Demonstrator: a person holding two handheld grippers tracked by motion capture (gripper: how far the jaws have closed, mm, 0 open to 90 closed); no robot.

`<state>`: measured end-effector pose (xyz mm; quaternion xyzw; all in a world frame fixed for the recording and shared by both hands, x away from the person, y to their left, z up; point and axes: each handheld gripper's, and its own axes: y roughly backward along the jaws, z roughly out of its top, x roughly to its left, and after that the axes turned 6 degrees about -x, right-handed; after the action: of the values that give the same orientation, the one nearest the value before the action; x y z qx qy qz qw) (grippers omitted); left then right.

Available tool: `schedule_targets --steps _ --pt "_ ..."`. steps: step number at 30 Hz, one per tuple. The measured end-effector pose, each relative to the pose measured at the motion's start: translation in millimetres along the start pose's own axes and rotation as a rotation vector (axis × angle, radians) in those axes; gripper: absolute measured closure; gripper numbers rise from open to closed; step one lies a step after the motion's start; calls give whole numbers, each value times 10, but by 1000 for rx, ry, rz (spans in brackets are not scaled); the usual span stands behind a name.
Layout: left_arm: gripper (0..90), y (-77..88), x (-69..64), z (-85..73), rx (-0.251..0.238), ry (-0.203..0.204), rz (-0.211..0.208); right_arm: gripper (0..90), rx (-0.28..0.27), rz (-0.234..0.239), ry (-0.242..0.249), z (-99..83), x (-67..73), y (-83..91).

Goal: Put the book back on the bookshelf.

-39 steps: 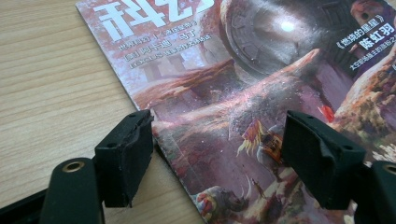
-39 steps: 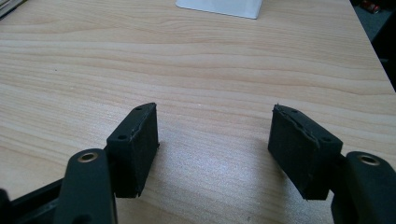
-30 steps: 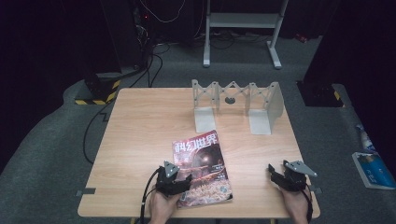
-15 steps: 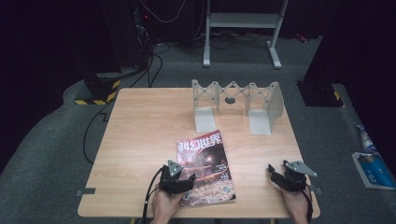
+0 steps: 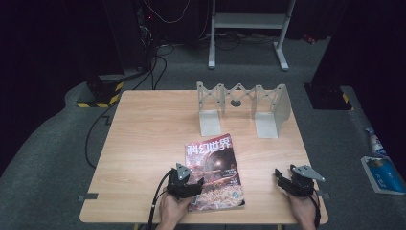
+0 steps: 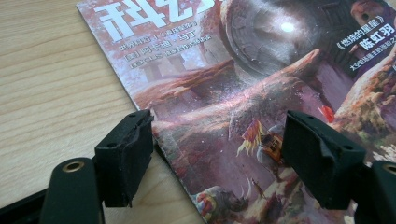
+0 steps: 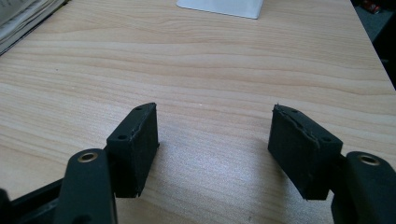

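Note:
A magazine (image 5: pixel 213 167) with a reddish cover and white title lies flat at the near middle of the wooden table (image 5: pixel 153 134). My left gripper (image 5: pixel 187 177) sits low at its near-left corner. In the left gripper view the left gripper (image 6: pixel 219 158) is open and straddles the magazine's (image 6: pixel 243 70) left edge. One pad (image 6: pixel 126 156) is over bare wood, the other pad (image 6: pixel 317 158) over the cover, and neither presses on it. My right gripper (image 5: pixel 286 178) rests near the table's front right. Seen in its own view, the right gripper (image 7: pixel 215 149) is open over bare wood.
A grey metal folding rack (image 5: pixel 242 103) stands at the back middle of the table, and its white foot (image 7: pixel 224 7) is ahead of the right gripper. Page edges of the magazine (image 7: pixel 23 14) lie to that gripper's far left. The front table edge is close behind both hands.
The left gripper and the magazine have edged slightly to the right. The right gripper has stayed where it was.

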<state>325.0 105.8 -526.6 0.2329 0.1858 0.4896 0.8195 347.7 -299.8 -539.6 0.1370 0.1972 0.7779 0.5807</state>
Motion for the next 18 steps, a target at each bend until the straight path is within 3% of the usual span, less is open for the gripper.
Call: schedule_targets --steps 15,17,18 --pt "248 -131 -82 88 6 -25 -38 332 -3 5 6 -1 13 2" --pt "248 -143 -80 99 6 -39 -37 350 -2 12 13 0 18 6" --pt "248 -148 -89 100 7 -27 -44 374 0 16 17 3 22 10"
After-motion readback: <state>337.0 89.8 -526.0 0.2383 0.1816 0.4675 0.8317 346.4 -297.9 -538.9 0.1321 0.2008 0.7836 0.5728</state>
